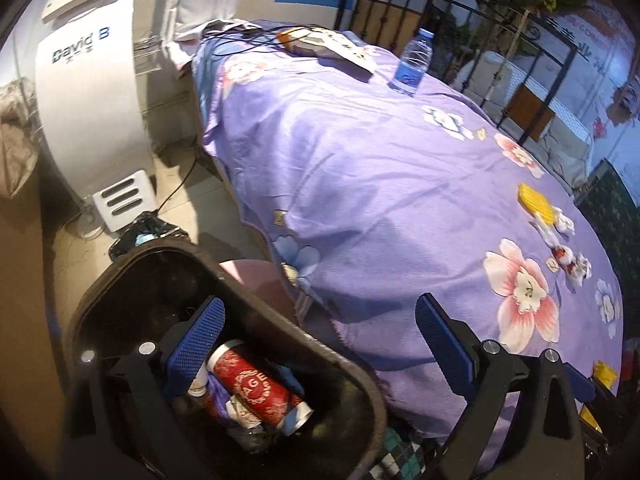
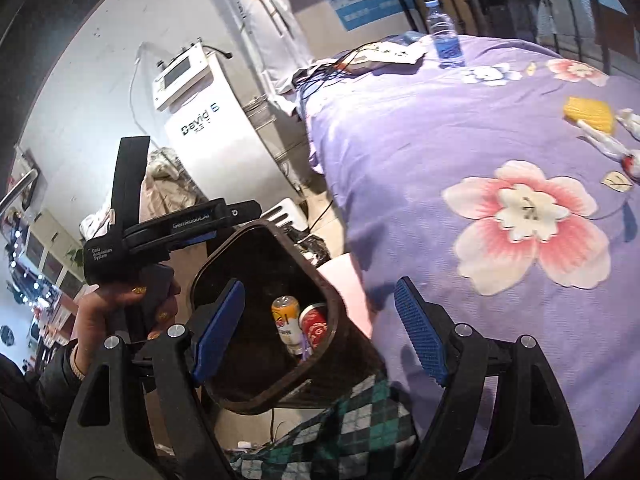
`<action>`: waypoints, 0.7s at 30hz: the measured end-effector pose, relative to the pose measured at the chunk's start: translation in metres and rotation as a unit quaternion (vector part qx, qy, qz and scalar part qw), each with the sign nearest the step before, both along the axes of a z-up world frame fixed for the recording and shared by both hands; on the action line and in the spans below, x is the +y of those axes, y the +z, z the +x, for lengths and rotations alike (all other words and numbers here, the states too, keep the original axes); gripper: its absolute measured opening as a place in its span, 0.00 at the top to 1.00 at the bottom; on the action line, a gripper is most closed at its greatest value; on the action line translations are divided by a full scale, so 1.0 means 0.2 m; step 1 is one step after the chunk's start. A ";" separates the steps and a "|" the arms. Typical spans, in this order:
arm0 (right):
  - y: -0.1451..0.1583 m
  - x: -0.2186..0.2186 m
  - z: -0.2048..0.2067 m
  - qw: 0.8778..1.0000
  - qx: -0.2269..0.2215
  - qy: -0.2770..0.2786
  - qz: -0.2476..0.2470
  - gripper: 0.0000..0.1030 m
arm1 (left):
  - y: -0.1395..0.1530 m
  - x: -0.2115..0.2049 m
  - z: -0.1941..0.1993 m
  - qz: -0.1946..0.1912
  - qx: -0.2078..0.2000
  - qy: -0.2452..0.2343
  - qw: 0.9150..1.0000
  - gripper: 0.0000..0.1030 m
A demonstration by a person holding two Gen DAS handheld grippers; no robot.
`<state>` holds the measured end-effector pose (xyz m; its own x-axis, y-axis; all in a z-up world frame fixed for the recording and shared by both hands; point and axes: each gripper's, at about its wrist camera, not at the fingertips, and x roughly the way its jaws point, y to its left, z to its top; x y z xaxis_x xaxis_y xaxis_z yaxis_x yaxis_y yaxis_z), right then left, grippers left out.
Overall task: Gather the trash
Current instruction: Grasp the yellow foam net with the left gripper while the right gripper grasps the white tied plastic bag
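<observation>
Trash remaining: a yellow ridged wrapper (image 2: 589, 114) and crumpled white-and-red paper scraps (image 2: 612, 146) lie together on the purple floral bedspread (image 2: 400, 128), at about two o'clock from my right gripper (image 2: 320, 332), their line running toward four o'clock. A clear plastic water bottle (image 2: 443, 36) stands upright at twelve o'clock, well apart. My right gripper's jaws stand wide with nothing between them; my left gripper (image 1: 316, 348) is likewise spread and empty above the dark brown plastic bin (image 1: 356, 372), which already holds a red can (image 1: 256, 386). I judge the right hand nearer the scraps.
</observation>
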<state>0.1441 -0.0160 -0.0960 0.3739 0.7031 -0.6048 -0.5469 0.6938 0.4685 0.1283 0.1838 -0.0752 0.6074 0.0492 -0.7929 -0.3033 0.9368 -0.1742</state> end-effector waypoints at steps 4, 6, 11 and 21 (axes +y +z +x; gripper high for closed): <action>0.02 -0.18 0.03 0.999 0.001 -0.034 -0.022 0.25 | 0.01 -0.21 0.09 0.006 -0.002 -0.067 0.998 0.08; 0.04 -0.28 0.07 0.998 -0.003 -0.049 -0.050 0.25 | 0.02 -0.32 0.13 0.018 -0.001 -0.107 0.994 0.08; 0.08 -0.51 0.20 0.989 -0.011 -0.083 -0.122 0.25 | 0.05 -0.59 0.23 0.060 -0.005 -0.196 0.979 0.08; 0.01 -0.86 0.68 0.970 0.025 -0.095 -0.222 0.25 | 0.03 -0.86 0.49 0.038 0.026 -0.263 0.964 0.08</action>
<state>0.2800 -0.1879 -0.0935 0.4343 0.2908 -0.8525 -0.3735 0.9194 0.1234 0.2266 0.0122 -0.0687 0.5243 -0.1960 -0.8287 0.2098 0.9729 -0.0973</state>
